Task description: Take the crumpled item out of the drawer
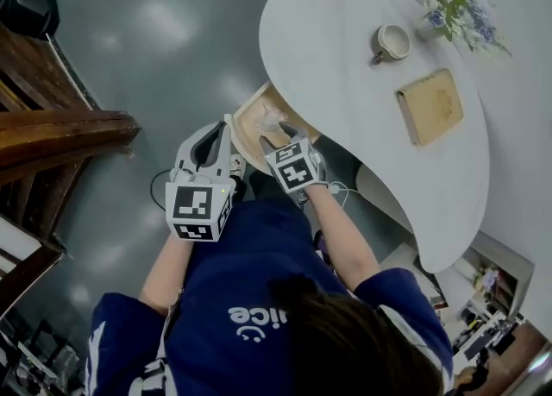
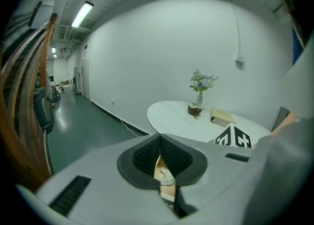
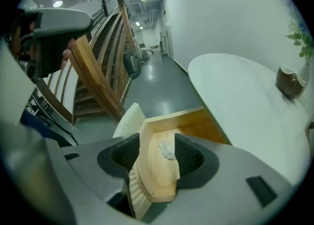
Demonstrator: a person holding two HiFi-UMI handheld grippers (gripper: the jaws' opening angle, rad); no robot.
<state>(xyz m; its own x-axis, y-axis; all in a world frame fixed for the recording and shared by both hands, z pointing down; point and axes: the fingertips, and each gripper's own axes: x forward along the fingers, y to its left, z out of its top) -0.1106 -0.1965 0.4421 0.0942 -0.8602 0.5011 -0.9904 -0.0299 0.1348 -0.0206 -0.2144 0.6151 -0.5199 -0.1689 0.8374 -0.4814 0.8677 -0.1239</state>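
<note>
The drawer (image 1: 248, 120), light wood, stood pulled open from under the edge of the white rounded tabletop (image 1: 345, 32), near the middle of the head view. The crumpled item (image 1: 274, 115), a small pale wad, lay on the drawer's floor, close to its near side. The right gripper (image 3: 157, 153) reached over the drawer's near end with its jaws well apart; in the right gripper view the drawer's wooden wall and corner stood between the two dark pads, and the wad lay inside, just beside the right-hand pad, with neither pad closed on it. The left gripper (image 2: 160, 143) was held left of the drawer and slightly lower in the head view. Its jaws were together at the tips and gripped nothing, and a thin slit between the pads showed a strip of the wood and the wad beyond. Further up the tabletop, at the upper right of the head view, stood a mug (image 1: 392, 41), a vase of flowers (image 1: 455, 8) and a flat tan book (image 1: 429, 106), all well apart from the drawer. A dark wooden staircase (image 1: 60, 131) filled the left edge, above the grey floor (image 1: 155, 32).
</note>
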